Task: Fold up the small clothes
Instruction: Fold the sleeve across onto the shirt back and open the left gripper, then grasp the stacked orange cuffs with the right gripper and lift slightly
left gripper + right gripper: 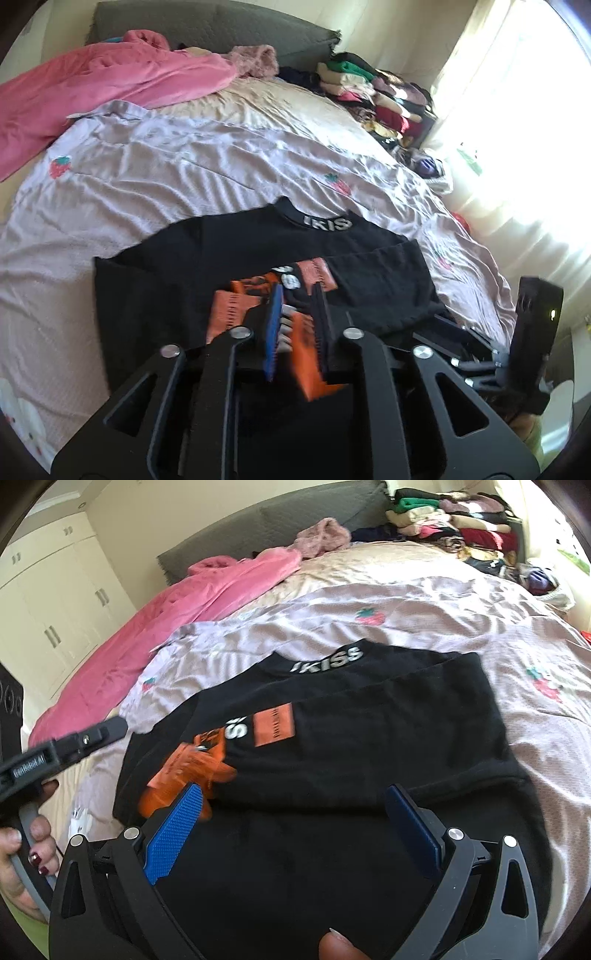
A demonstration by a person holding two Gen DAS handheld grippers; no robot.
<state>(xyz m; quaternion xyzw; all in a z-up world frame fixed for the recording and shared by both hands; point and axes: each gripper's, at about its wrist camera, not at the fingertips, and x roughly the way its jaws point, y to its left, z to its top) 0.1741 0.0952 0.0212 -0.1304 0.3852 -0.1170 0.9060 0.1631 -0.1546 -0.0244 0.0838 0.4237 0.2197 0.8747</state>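
Observation:
A small black T-shirt (229,258) with orange patches and a white-lettered collar lies on the lilac bedsheet (147,173), its right side folded over the middle. My left gripper (297,291) is shut on a fold of the shirt's orange-printed fabric near its lower hem. In the right wrist view the same shirt (369,731) lies ahead, and my right gripper (295,797) is open and empty just above its lower part. The left gripper's body (74,742) shows at the left edge there.
A pink blanket (92,85) lies at the far left of the bed. A stack of folded clothes (376,88) sits at the far right corner by the bright window. A grey headboard (221,26) runs along the back. White wardrobe doors (48,602) stand at left.

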